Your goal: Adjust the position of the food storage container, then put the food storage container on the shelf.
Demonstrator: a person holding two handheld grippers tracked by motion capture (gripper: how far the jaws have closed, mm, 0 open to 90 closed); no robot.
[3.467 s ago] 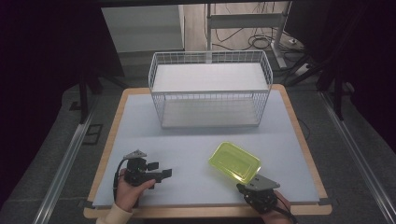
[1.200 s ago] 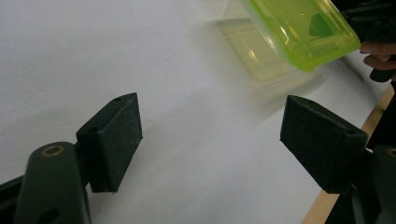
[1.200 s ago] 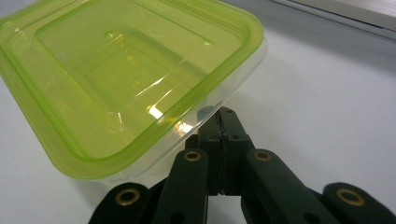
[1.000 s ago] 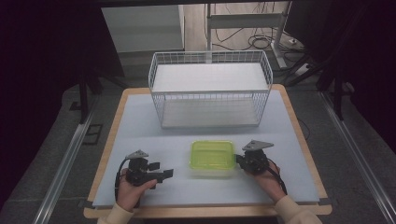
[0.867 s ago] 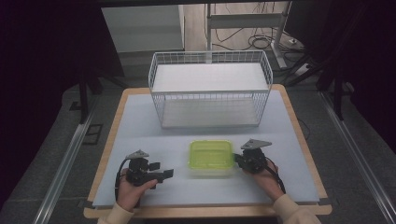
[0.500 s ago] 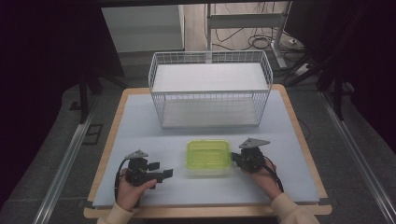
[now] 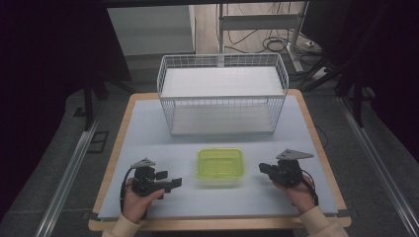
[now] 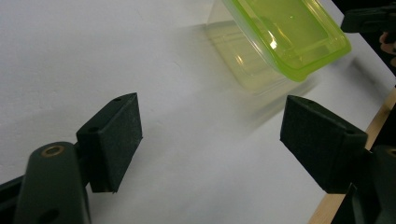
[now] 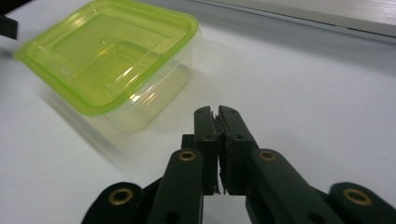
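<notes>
Since half a second ago the right tool (image 7: 267, 169) has backed off toward the desk's right edge and now sits apart from the box (image 7: 220, 167), which it touched before; the box has stayed put near the middle of the front half of the desk (image 7: 143, 133), green lid on, flat. 3.5 s ago the box was tilted up near the front right corner. Left tool (image 7: 173, 182) unchanged, near the front left corner, jaws spread wide with nothing between them, pointing at the box. Right tool jaws pressed together, empty. Left gripper view shows the wide gap between its pads (image 8: 114, 140) and the clear lower body of the box (image 8: 261, 51) under the lid, plus the desk's wooden edge at right. Right gripper view shows its jaws meeting at the tips (image 9: 218, 114) with the box (image 9: 112, 60) just beyond, not touching. High view shows a white wire basket (image 7: 222, 94) at the back edge, light blue-grey desk top with wood rim, dark room, cables on the floor behind.
</notes>
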